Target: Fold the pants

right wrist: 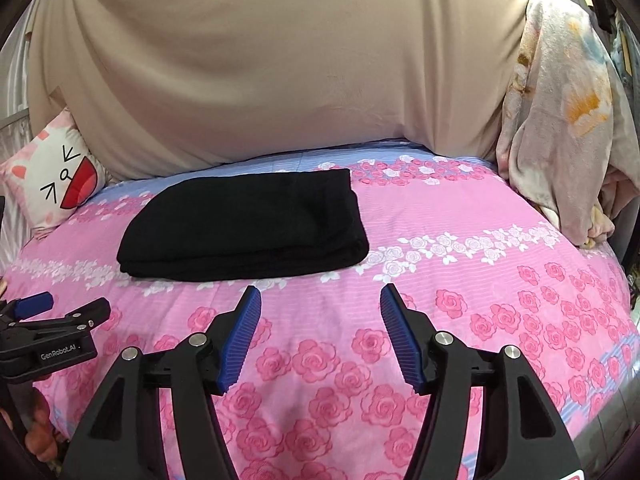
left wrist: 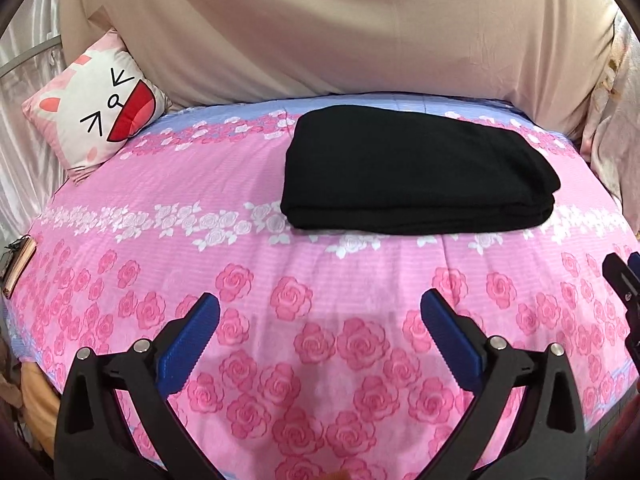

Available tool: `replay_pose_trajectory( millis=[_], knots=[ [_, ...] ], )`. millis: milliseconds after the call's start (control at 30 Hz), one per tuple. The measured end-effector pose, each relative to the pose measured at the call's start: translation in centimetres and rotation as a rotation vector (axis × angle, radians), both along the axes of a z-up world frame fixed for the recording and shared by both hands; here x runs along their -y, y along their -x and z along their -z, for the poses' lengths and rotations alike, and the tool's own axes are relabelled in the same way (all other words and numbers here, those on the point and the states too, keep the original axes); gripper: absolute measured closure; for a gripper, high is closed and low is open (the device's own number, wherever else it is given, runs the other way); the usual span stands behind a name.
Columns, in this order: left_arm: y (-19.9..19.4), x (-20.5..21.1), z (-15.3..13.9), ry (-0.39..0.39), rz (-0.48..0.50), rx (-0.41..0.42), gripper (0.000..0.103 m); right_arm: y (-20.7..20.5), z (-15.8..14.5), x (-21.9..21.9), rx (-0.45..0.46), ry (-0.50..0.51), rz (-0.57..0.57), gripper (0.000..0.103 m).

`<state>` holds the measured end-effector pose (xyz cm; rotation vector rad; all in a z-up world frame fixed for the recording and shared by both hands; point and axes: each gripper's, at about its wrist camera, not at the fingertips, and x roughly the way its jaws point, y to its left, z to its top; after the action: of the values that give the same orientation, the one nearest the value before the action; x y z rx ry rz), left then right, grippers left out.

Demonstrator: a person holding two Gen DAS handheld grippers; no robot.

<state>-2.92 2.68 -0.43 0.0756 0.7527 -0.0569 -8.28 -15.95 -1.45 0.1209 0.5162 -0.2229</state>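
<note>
The black pants (left wrist: 416, 172) lie folded in a neat stack of layers on the pink rose bedspread (left wrist: 280, 264), toward the far side. They also show in the right wrist view (right wrist: 248, 228). My left gripper (left wrist: 320, 300) is open and empty, held above the bedspread well short of the pants. My right gripper (right wrist: 320, 292) is open and empty too, just short of the pants' near right corner. The left gripper shows at the left edge of the right wrist view (right wrist: 56, 312).
A cat-face cushion (left wrist: 96, 116) leans at the far left. A beige sheet (left wrist: 320, 28) covers the wall behind the bed. A pale flowered blanket (right wrist: 560, 120) hangs at the far right. A small brown object (left wrist: 18, 268) lies at the bed's left edge.
</note>
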Motion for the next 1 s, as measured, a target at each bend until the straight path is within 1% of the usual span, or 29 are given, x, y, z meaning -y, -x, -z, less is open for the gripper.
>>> replay_pose_trajectory(
  millis=[400, 1000],
  knots=[
    [1.1, 0.0, 0.1, -0.004, 0.011, 0.009, 0.005, 0.6, 0.0, -1.2, -0.004, 0.023, -0.014, 0.043],
    [1.0, 0.6, 0.2, -0.019, 0.023, 0.009, 0.005, 0.7, 0.1, -1.4, -0.015, 0.025, -0.014, 0.043]
  ],
)
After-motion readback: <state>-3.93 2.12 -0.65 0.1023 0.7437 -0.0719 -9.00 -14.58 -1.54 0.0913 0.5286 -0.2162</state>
